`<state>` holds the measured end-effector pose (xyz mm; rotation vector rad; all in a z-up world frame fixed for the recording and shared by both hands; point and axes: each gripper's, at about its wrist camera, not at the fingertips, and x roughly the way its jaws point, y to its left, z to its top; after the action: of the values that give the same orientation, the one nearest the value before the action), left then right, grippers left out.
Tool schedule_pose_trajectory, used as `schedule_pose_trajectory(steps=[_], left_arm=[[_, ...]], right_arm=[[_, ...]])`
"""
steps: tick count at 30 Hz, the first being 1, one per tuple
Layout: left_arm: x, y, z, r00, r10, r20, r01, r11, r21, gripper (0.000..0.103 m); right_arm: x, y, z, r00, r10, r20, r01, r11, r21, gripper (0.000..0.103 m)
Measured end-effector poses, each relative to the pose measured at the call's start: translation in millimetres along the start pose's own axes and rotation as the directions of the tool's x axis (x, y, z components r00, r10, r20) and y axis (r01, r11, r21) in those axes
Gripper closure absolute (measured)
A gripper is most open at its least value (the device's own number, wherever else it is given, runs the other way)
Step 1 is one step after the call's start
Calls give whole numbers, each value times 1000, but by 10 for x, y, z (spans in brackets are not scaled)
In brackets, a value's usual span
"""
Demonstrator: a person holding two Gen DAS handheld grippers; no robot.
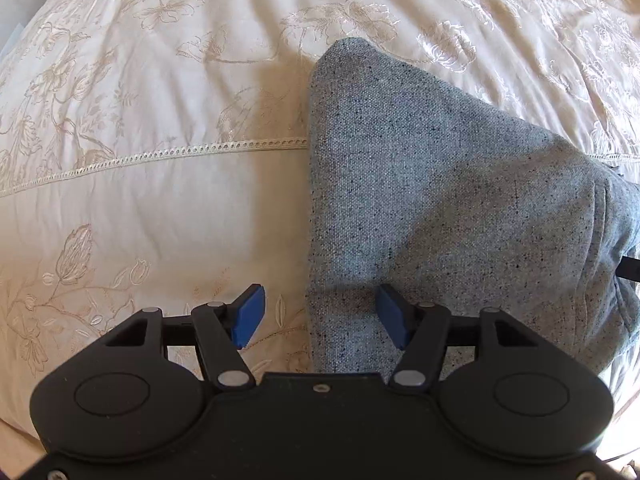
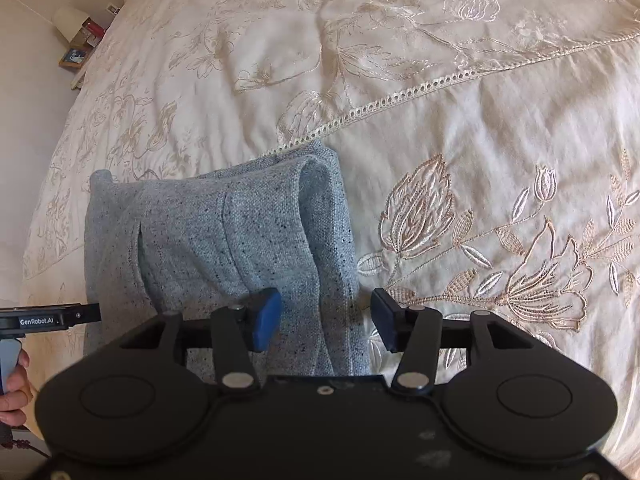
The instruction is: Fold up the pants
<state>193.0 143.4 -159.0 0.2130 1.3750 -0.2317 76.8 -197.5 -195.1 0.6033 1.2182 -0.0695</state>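
Folded grey-blue speckled pants [image 1: 440,200] lie flat on the bed. In the left wrist view my left gripper [image 1: 322,316] hovers over their left edge, open; one blue pad [image 1: 250,316] is over the bedspread, the other over the cloth. In the right wrist view the pants [image 2: 208,240] show a pocket slit and a thick folded right edge. My right gripper [image 2: 325,322] stands open astride that edge, with its pads clear of the fabric. The left gripper's body [image 2: 48,320] and a hand [image 2: 12,384] show at the left border.
A cream bedspread [image 2: 460,160] with embroidered flowers and a lace seam [image 1: 160,156] covers the bed all around the pants. At the far top left stand a lamp [image 2: 68,22] and books on a bedside surface, beside a pale wall.
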Motion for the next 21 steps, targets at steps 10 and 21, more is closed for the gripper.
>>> schedule_pose_trajectory(steps=[10,21], left_arm=[[179,44,-23,999,-29,25,27,997,75,17],[272,172,-142,982,-182,40,176,977,118,11]], right_arm=[[57,-163,28,995,91,-33,-93,995,-41,44],[22,-280,-38,982,191,-4,-191,980,-54,41]])
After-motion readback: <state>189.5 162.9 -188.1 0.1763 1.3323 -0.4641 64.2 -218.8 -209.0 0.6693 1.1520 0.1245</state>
